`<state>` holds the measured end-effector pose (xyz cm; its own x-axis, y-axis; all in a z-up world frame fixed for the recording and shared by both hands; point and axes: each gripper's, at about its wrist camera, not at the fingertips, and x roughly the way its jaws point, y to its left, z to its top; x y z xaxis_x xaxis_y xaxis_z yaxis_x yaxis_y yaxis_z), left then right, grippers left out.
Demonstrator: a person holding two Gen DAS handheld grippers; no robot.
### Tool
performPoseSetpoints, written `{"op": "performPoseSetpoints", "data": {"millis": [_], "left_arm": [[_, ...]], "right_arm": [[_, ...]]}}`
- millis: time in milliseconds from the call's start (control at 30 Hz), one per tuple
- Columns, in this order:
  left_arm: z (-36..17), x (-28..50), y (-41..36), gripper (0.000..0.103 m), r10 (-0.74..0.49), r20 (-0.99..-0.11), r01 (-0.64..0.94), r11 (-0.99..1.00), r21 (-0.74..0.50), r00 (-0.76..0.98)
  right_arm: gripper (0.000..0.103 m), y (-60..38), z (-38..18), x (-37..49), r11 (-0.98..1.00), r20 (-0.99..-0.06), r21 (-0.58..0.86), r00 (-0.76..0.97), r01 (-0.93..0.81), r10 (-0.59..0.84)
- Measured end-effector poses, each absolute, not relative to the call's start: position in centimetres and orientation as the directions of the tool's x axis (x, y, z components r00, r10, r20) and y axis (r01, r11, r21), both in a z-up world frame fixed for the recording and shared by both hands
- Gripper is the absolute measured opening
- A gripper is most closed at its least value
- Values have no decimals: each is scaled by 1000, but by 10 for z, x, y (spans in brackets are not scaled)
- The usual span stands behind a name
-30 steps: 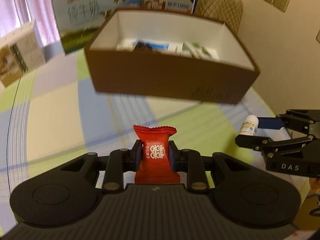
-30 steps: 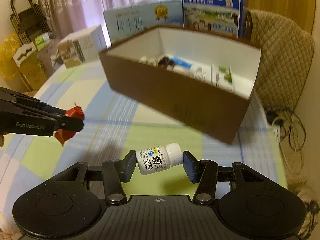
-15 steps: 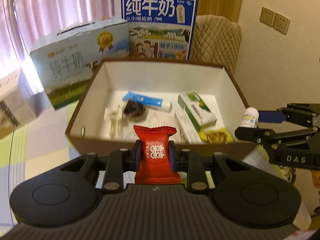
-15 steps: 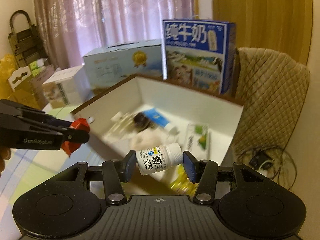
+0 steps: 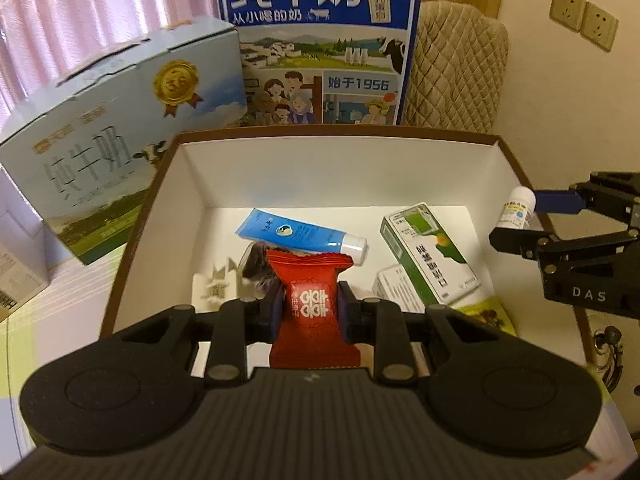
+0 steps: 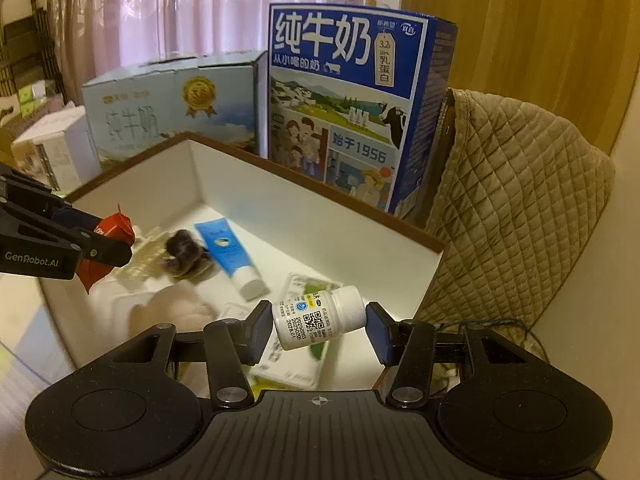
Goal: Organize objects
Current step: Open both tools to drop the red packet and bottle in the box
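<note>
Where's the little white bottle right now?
The white bottle is pinched sideways in the right gripper, held over the box's right end, above the green carton.

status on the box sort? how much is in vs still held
Done: blue tube, green carton and other small items lie in the brown box. In hand: left hand-held gripper clamps a red candy packet, right hand-held gripper a white pill bottle, both over the box. Left: release both.

My left gripper reads "GenRobot.AI", my right gripper "DAS". The blue milk carton says "纯牛奶" and "始于1956". The pill bottle I hold shows "20250203".
</note>
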<state>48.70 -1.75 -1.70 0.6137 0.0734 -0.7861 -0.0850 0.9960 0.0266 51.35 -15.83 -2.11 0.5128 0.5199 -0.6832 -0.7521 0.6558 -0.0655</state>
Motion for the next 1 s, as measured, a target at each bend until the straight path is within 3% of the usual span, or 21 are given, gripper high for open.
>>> {"op": "performPoseSetpoints", "data": {"millis": [700,1000], "left_arm": [[-43,541,-13,23,83,-818,-76,996,48,569],[-45,543,-13,23,82,-819,-79,996,46,568]], "right_arm": [[48,-138,-39,560,614,-662,-258,599,-746,450],[48,-147,-32,562,639,-651,-198,587,-743,482]]}}
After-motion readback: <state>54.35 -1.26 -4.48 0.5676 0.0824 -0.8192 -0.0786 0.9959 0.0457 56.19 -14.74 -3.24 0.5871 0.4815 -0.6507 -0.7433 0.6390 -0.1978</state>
